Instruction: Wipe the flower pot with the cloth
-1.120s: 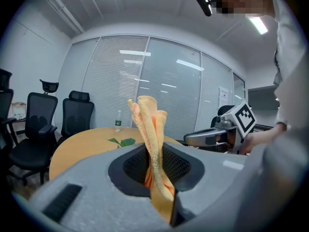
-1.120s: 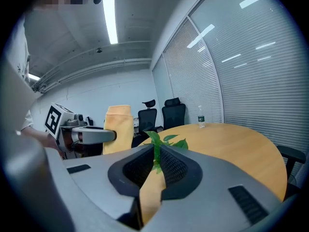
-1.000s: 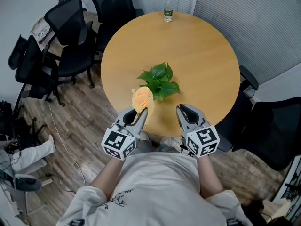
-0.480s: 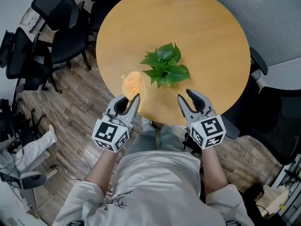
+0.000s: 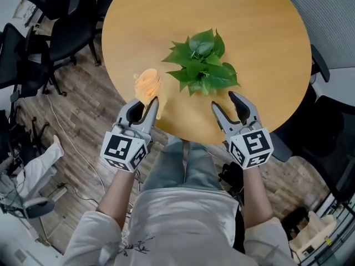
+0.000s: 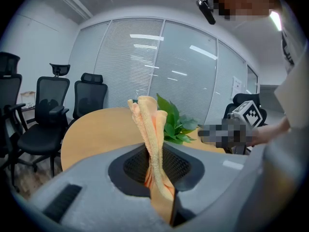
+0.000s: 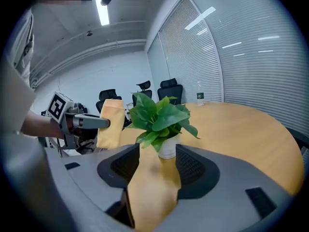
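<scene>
A leafy green plant (image 5: 202, 62) stands in a small white flower pot (image 7: 167, 148) on the round wooden table (image 5: 260, 32). My left gripper (image 5: 145, 105) is shut on a folded orange cloth (image 5: 147, 85), which sticks up from its jaws over the table's near edge, left of the plant. The left gripper view shows the cloth (image 6: 149, 129) pinched between the pads, plant behind it. My right gripper (image 5: 228, 101) sits just in front of the plant, its jaws opening with nothing between them. The pot stands a little beyond the gap in the right gripper view.
Black office chairs (image 5: 61, 21) crowd the floor left of the table, and another chair (image 5: 327, 121) is at the right. Cables trail over the wooden floor (image 5: 72, 132). A water bottle (image 7: 200, 98) stands at the table's far side.
Both grippers have sunk and come forward over the table's near edge, closer to the plant. The right jaws have gone from shut to open. The cloth stays in the left gripper.
</scene>
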### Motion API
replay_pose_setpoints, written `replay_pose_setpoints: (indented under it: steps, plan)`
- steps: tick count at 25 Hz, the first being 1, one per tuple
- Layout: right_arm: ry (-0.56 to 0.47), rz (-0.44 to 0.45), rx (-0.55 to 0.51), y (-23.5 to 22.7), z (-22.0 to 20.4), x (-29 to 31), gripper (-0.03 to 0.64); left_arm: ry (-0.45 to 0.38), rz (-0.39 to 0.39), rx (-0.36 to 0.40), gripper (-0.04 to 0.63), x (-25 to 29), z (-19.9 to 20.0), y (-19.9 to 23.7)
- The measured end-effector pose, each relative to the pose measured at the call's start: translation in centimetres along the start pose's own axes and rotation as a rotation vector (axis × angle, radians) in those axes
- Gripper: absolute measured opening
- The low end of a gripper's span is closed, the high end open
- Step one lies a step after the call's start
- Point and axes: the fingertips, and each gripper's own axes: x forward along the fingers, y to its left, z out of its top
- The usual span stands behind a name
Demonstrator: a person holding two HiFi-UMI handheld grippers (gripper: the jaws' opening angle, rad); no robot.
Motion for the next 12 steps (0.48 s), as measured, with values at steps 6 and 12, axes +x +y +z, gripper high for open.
replay_pose_setpoints:
  steps: [6,12]
  plan:
    - [0.025,-0.004,-0.065,-0.9,-1.5,3.5,0.237,-0.003,-0.006,-0.003,0.066,2.6,-1.0,2.0]
    - [0.037,-0.013,-0.095,-1.9,-3.0,6.4,0.275,0.019,-0.036,0.002,0.066,5.5,-1.6,2.8]
